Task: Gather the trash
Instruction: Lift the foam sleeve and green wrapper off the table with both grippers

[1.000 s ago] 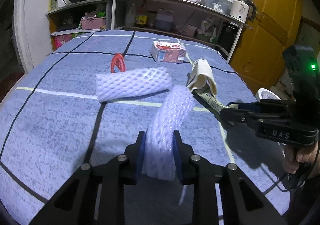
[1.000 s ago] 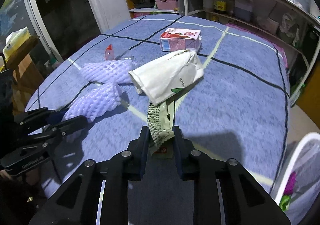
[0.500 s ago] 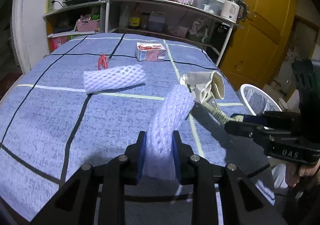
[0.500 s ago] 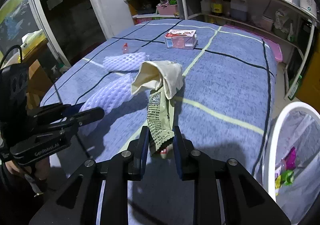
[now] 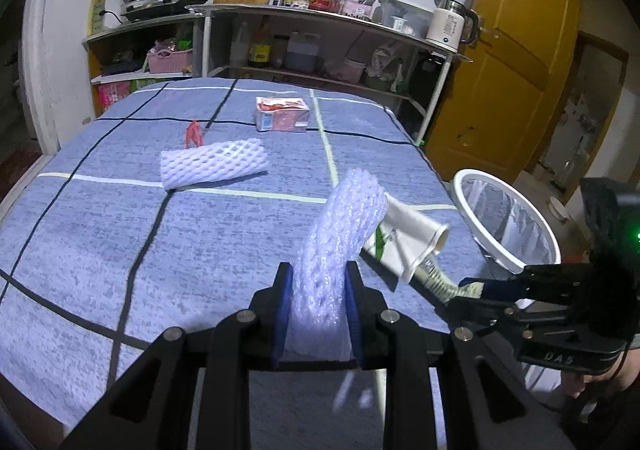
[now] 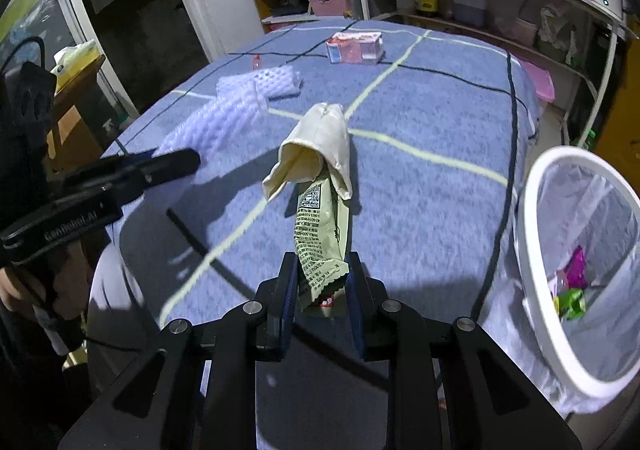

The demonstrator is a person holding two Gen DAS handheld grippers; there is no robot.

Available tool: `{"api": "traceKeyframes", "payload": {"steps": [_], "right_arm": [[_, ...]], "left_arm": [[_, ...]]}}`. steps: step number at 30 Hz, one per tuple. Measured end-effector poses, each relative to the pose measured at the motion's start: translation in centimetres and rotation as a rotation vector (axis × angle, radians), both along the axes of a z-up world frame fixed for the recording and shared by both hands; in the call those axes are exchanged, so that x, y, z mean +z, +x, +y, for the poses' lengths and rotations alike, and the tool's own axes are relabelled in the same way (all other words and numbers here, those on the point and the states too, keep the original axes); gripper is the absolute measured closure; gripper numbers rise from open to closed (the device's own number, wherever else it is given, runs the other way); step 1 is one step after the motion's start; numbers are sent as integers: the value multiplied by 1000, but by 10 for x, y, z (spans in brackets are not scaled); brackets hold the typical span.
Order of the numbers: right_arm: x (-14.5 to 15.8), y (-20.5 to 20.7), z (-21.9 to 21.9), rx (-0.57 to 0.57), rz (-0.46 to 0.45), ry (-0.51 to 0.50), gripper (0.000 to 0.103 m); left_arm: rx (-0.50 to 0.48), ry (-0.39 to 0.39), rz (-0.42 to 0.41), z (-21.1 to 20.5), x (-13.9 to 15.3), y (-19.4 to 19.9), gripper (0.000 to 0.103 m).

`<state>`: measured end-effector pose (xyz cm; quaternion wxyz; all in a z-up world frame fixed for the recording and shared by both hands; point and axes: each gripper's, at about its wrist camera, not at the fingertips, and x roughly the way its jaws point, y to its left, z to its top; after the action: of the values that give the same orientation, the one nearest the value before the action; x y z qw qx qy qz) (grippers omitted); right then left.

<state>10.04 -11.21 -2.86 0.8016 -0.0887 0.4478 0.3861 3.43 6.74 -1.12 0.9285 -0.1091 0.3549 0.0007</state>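
Observation:
My left gripper [image 5: 318, 290] is shut on a white foam net sleeve [image 5: 340, 234] and holds it above the blue checked table [image 5: 100, 230]. My right gripper [image 6: 322, 282] is shut on a beige snack wrapper [image 6: 320, 210] whose opened top hangs above the table. The right gripper [image 5: 472, 296] shows at the right of the left wrist view, the left gripper [image 6: 172, 164] at the left of the right wrist view. A white mesh trash basket [image 6: 532, 250] with several wrappers inside stands beside the table's right edge; it also shows in the left wrist view [image 5: 472, 206].
On the table lie a second foam net sleeve [image 5: 212, 166], a small red scrap [image 5: 194, 134] and a pink carton [image 5: 282, 118]. Cluttered shelves [image 5: 320, 50] stand behind the table, a yellow door [image 5: 508, 70] at the right.
Both grippers have pulled back toward the table's near right corner with their trash lifted. The basket has come into fuller view on the right.

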Motion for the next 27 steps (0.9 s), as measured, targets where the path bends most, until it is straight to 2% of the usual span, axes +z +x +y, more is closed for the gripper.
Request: {"api": "traceKeyframes", "payload": {"steps": [11,19,27], "right_arm": [[1,-4,-20,-54,2,24,79],[4,-8,-38,-82,-3,42,79],[6,-13,-64,-133,-3,57,79]], "left_arm": [[-144,-12,8,-48,-1,-7,77],[-165,-11,56,-61,-15,13,77],[-174,-2,65,-70,-19,29,77]]}}
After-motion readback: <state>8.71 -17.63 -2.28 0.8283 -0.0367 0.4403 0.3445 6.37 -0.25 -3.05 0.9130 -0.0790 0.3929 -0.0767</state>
